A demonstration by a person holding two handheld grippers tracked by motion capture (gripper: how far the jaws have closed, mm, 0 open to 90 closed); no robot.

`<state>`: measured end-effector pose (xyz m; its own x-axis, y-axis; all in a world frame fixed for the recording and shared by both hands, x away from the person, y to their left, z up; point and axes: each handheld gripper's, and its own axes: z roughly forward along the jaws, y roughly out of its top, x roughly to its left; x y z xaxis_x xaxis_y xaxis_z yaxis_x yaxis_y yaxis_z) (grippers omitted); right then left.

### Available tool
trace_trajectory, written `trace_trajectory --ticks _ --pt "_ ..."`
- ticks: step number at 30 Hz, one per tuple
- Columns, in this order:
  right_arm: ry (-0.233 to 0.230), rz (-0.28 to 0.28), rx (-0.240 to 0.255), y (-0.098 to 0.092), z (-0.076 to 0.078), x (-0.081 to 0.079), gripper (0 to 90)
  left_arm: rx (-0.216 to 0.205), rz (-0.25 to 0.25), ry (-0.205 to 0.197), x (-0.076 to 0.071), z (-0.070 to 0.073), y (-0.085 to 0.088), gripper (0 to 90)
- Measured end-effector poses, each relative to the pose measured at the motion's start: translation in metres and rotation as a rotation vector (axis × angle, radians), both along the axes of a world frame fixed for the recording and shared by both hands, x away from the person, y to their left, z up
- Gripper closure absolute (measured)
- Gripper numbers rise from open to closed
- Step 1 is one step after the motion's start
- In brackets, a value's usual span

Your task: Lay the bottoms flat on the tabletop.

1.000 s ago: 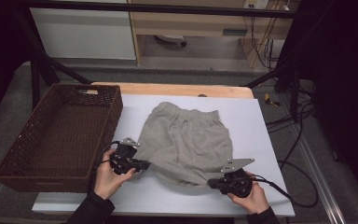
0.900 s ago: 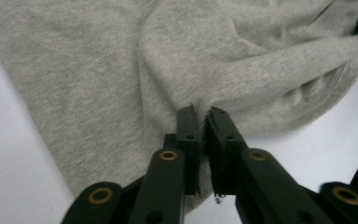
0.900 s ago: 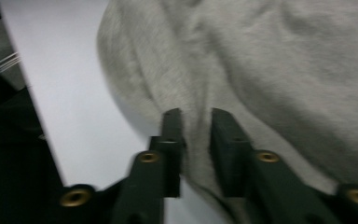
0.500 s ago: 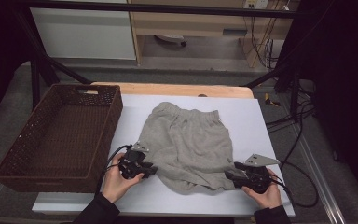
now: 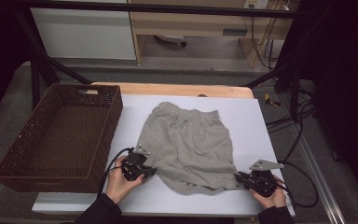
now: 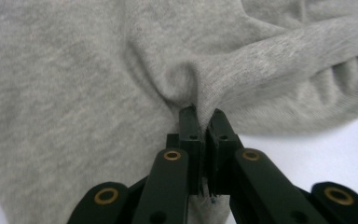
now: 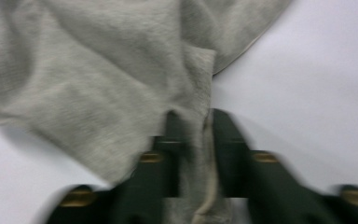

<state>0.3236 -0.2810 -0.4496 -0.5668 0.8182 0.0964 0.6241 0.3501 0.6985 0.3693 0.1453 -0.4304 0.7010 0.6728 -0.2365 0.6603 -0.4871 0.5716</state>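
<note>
Since a second ago right gripper (image 5: pixel 240 178) slid outward; both re-clamped. Left gripper (image 5: pixel 150 171) and right each pinch shorts' (image 5: pixel 189 144) near hem, spread on table (image 5: pixel 251 121). Folding not begun; basket (image 5: pixel 60 135) empty.

Brown wicker basket (image 5: pixel 60 135) left on white table (image 5: pixel 256 126); wooden cabinet (image 5: pixel 200 23) behind

The person wears dark sleeves (image 5: pixel 98 213) that reach the wrists. Each hand carries black tongs. The left tongs (image 5: pixel 152 172) have a small grey three-cornered plate on top and a black cable looping off at 9 o'clock. The right tongs (image 5: pixel 237 178) bear a larger grey plate, its cable curling away at 3 o'clock. Seen close, the left tongs (image 6: pixel 204 122) show blocky black fingers (image 6: pixel 189 128) on flat arms with brass-ringed pivots; the right tongs (image 7: pixel 196 122) look alike, blurred.
</note>
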Motion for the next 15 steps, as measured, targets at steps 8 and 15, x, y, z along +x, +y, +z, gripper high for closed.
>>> trace_trajectory --ticks 8,15 --pt "0.033 -0.034 0.048 -0.036 0.033 -0.009 85.4 -0.055 -0.069 0.092 -0.023 0.045 0.019 86.0" --pt "-0.013 -0.04 0.028 -0.037 0.04 -0.001 57.8 -0.023 -0.072 0.019 -0.017 0.04 0.007 60.5"
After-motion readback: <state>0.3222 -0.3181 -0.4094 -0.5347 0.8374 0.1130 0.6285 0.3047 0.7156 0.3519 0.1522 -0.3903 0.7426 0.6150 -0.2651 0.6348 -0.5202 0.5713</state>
